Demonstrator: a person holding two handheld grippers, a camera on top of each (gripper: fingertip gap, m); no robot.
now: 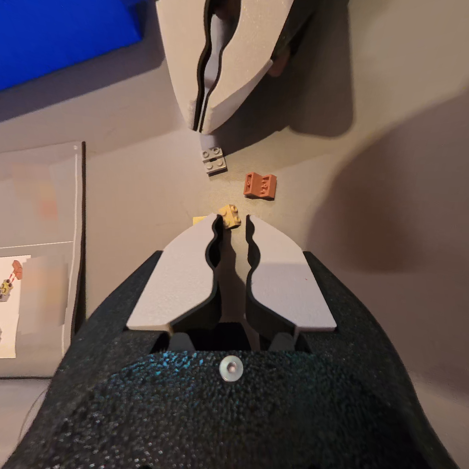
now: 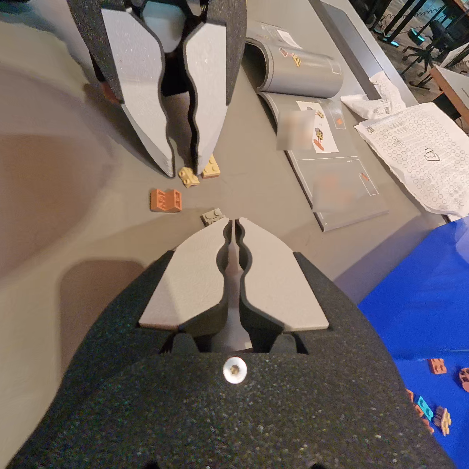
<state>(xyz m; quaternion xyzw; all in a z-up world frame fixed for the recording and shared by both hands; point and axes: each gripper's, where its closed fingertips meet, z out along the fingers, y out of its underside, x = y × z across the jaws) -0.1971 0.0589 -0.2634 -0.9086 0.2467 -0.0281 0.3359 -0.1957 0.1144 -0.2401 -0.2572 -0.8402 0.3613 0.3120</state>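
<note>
At frame centre the left gripper straddles a tan brick, fingers apart, unclamped, while the right gripper, closed and empty, rests beside a grey plate.

1. Your left gripper stands open on the table; a tan brick touches its left finger.
2. Farther off lie a grey plate and an orange brick.
3. The right gripper is closed over the grey plate.

Tan brick tilted; grey plate flat

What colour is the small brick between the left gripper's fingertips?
Tan small brick, clearest in the left wrist view.
</note>
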